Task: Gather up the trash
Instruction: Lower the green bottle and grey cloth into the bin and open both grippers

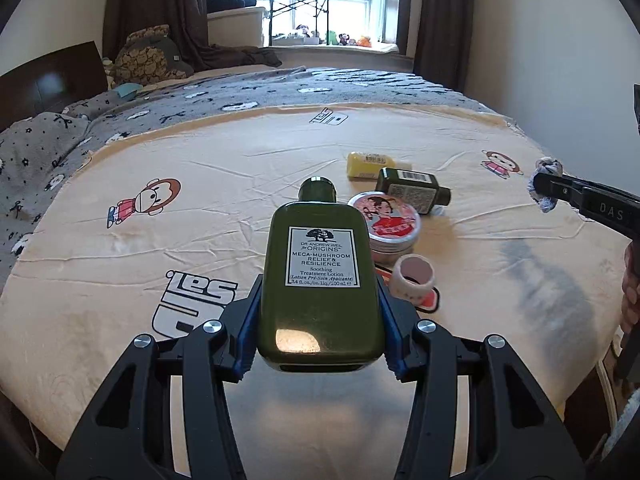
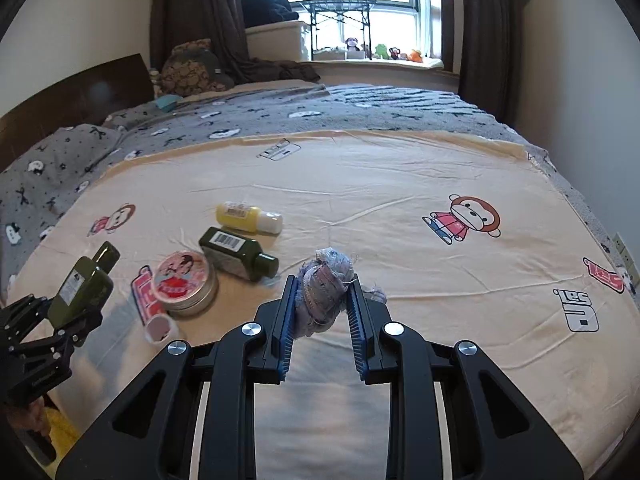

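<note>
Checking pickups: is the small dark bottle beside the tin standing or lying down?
Lying down: the small dark bottle rests on its side, cap pointing sideways, beside the tin.

Both grippers: black frames w/ silver screws, blue ribbed fingers [image 2: 356, 320]; "DAS" lettering.

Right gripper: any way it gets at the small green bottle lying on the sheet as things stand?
Probably not yet. The right gripper is shut on a crumpled wad, so its jaws are occupied. The path to the small green bottle looks free, with only the round tin beside it.
</note>
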The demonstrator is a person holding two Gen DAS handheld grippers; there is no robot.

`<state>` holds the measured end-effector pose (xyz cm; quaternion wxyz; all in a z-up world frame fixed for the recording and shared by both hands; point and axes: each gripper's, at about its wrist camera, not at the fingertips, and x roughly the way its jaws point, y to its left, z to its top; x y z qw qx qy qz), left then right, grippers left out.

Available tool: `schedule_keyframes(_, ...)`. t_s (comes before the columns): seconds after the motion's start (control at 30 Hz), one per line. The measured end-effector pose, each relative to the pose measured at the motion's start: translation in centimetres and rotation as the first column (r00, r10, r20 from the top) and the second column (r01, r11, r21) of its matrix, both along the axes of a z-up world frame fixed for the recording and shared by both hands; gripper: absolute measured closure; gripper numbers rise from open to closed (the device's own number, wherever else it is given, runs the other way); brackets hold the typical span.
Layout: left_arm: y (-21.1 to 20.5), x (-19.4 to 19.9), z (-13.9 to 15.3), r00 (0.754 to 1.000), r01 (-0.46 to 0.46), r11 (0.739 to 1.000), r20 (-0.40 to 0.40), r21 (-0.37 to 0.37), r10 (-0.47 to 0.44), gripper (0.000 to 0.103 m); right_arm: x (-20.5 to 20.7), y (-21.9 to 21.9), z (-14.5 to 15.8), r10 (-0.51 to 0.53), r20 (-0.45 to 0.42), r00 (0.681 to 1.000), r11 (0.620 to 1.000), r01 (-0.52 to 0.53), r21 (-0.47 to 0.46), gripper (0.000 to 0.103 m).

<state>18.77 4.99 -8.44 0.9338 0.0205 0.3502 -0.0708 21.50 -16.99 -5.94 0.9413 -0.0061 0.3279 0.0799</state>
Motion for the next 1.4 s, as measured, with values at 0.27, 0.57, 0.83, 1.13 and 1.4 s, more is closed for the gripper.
schedule_keyframes(0.27, -1.5, -7.4, 1.8, 0.994, 0.084, 0.996, 0.075, -0.039, -0.081, 0.055, -9.4, -0.1, 1.1, 0.066, 0.087, 0.994, 0.998, -0.066, -0.006, 0.078)
schedule_keyframes(0.57, -3.6, -14.2, 0.8, 0.981, 0.187, 0.981, 0.052, -0.054, -0.184, 0.055, -16.8, -0.6, -2.7, 0.069, 0.015, 0.997, 0.997, -0.070, 0.037, 0.078)
schedule_keyframes(0.83, -6.1, -17.3, -5.4, 0.954, 0.269, 0.962, -0.124, -0.056, -0.274, 0.055, -20.4, -0.5, -8.0, 0.059, -0.130, 0.990, 0.998, -0.060, -0.002, 0.078)
schedule_keyframes(1.13, -8.2, -17.3, -12.8, 0.885, 0.325, 0.943, -0.329, -0.072, -0.330, 0.055, -20.9, -0.3, -15.2, 0.064, -0.330, 0.942, 0.997, -0.051, 0.050, 0.078)
schedule_keyframes(1.4, -8.6, -16.2, -18.7, 0.791, 0.317, 0.942, -0.515, -0.113, -0.328, 0.055, -20.1, -0.4, -20.6, 0.075, -0.487, 0.870, 0.994, -0.029, 0.101, 0.078)
